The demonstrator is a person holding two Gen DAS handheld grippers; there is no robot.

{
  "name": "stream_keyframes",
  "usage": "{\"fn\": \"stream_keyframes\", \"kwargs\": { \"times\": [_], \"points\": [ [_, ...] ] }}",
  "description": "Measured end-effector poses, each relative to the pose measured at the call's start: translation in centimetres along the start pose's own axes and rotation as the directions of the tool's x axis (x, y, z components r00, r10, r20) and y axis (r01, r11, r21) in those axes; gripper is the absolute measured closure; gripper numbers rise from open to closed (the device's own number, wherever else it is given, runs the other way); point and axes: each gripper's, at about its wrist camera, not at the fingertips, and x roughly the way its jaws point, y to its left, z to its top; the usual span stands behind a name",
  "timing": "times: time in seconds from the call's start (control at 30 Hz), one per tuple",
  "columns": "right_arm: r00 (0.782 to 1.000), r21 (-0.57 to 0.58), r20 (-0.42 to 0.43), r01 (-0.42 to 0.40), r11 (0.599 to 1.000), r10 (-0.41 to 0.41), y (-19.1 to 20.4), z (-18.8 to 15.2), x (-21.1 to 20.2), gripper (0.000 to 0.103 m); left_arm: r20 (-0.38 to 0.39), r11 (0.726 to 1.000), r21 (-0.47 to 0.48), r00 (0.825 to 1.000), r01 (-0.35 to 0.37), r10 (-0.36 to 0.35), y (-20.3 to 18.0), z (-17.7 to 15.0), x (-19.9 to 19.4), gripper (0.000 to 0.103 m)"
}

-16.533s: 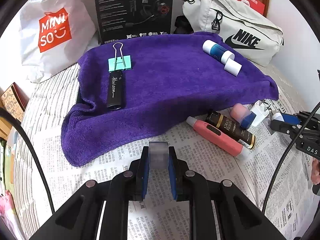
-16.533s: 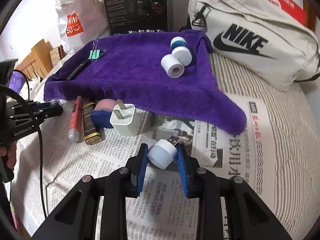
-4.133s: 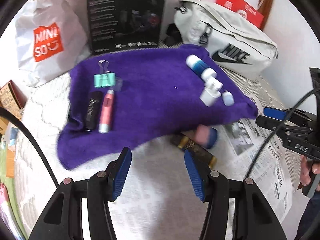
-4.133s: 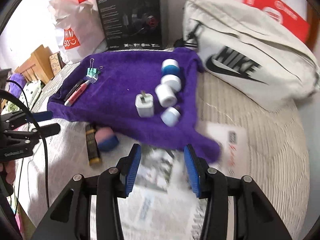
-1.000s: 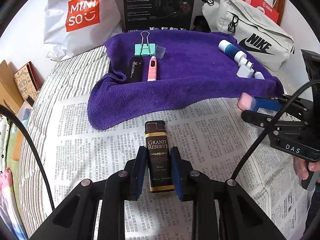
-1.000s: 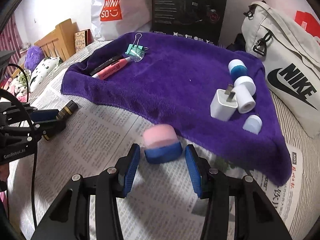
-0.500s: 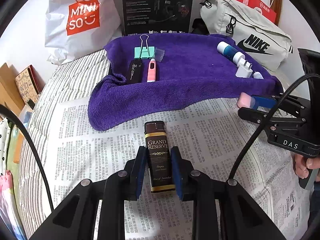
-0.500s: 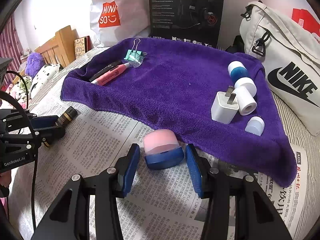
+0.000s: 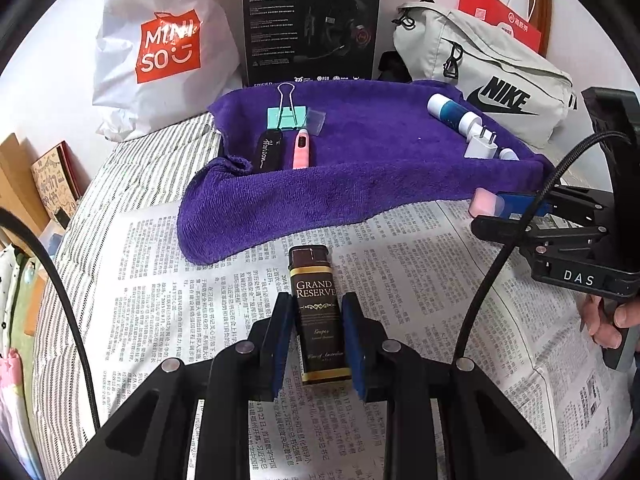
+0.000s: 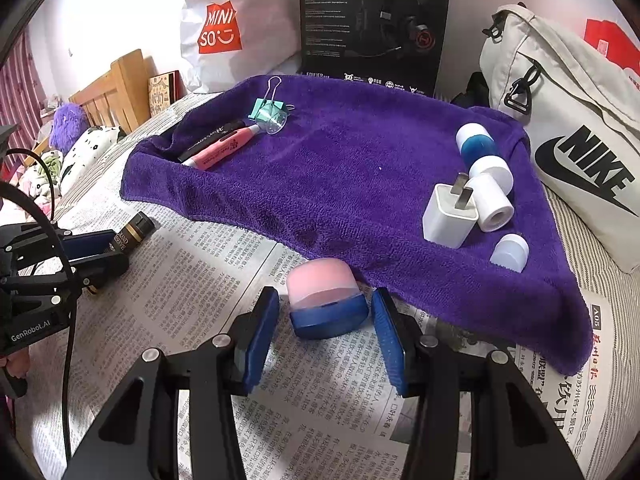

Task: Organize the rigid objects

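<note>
Long items, towel's left side: the binder clip point(image 9: 285, 117), black pen point(image 9: 267, 149) and pink pen point(image 9: 301, 153) lie side by side, apparently grouped by shape.
Left gripper point(image 9: 316, 334): fingers narrow, pads pressing both long sides of the Grand Reserve bar point(image 9: 318, 314), which lies on the newspaper point(image 9: 160, 280) just short of the purple towel point(image 9: 360, 168) (a grip along its length should keep it from swinging).
Right gripper point(image 10: 325, 330): fingers moderately apart, flanking the pink-and-blue jar point(image 10: 326, 300) on the newspaper; small gaps show, so not yet gripped.
Round items, towel's right side: the charger plug point(image 10: 448, 216), white roll point(image 10: 494, 202) and small cap point(image 10: 510, 252) cluster together; the jar probably belongs there.
</note>
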Motion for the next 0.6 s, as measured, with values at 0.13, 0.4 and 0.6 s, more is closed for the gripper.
{"fn": "stream_keyframes", "kwargs": {
  "times": [0.13,0.4,0.6],
  "points": [
    [1.000,0.001,0.000,-0.001,1.000,0.001,-0.03,-0.02,-0.01,0.055,0.001,1.000,-0.003,1.000,0.002,-0.002,0.03,-0.09,0.00,0.078],
    [1.000,-0.009,0.002,0.006,1.000,-0.006,0.19,-0.02,-0.01,0.057,0.000,1.000,-0.006,1.000,0.004,-0.004,0.05,-0.15,0.01,0.078],
    [1.000,-0.010,0.004,-0.011,1.000,0.011,0.12,-0.04,-0.03,0.060,0.000,1.000,-0.018,1.000,0.013,-0.013,0.10,-0.17,-0.04,0.078]
  ]
}}
